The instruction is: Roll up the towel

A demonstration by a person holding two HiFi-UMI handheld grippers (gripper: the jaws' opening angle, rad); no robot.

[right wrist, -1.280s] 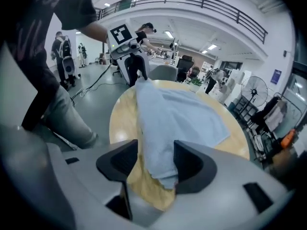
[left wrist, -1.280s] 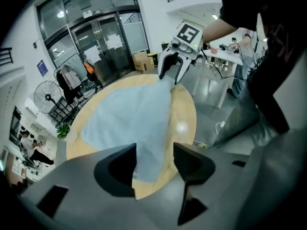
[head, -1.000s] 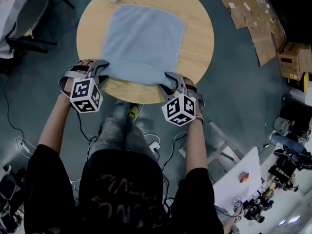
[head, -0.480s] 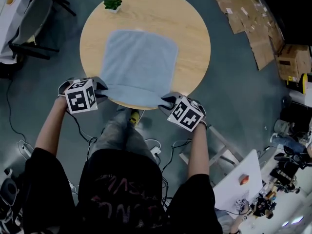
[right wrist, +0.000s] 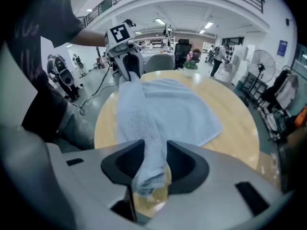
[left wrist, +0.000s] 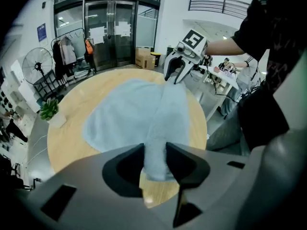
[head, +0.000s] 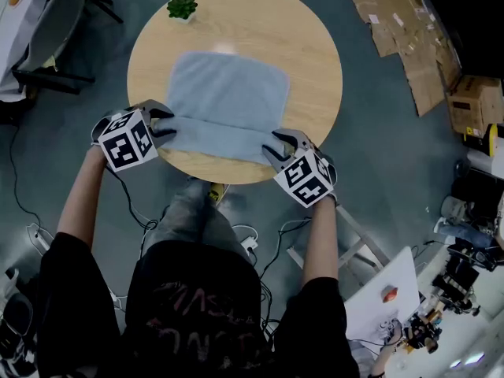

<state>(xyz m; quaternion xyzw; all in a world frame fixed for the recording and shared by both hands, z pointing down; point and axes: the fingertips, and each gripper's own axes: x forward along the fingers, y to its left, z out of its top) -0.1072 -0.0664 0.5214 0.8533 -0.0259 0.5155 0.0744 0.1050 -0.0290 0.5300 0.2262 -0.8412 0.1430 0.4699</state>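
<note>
1. Finds the light-blue towel (head: 228,93) spread on the round wooden counter (head: 311,46), near edge turned over into a thick band.
2. Grips the band's left end in the left claw (head: 161,124) — jaws just opened wider, cloth filling the gap and pressed on both sides.
3. Holds the right end likewise in the right claw (head: 279,144) — jaws just widened, towel clamped between.
4. Has a small potted plant (head: 182,6) at the counter's far edge, apart from the towel.
</note>
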